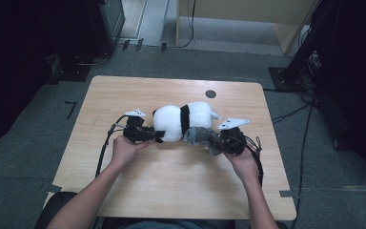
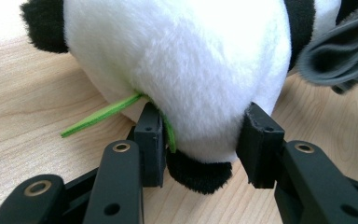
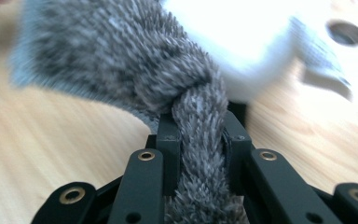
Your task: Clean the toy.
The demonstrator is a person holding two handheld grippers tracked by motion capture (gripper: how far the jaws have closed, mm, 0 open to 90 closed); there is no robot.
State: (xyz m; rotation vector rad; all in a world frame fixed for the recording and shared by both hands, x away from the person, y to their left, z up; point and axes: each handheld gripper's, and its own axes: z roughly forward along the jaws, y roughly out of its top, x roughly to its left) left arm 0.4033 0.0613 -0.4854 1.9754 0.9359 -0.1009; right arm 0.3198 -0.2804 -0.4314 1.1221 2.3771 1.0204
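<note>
One white plush panda toy with black limbs and a black band (image 1: 181, 121) lies on its side at the middle of the high view, on the pale wooden tabletop (image 1: 171, 191), its long axis running left to right across the frame. The left claw (image 1: 156, 136) sits at the toy's left end; in the left gripper view its jaws are closed onto the white plush just above a black paw, with a thin green felt strip (image 2: 100, 115) poking out at the left pad. One grey knitted sock (image 1: 202, 136) lies against the toy's lower right flank, just right of centre. The right claw (image 1: 218, 143) grips it: in the right gripper view the jaws pinch a bunched neck of the fuzzy grey fabric. The sock's open end faces left toward the toy, so the right hand is the nearer one to draw it over the plush, I judge, while the left steadies
</note>
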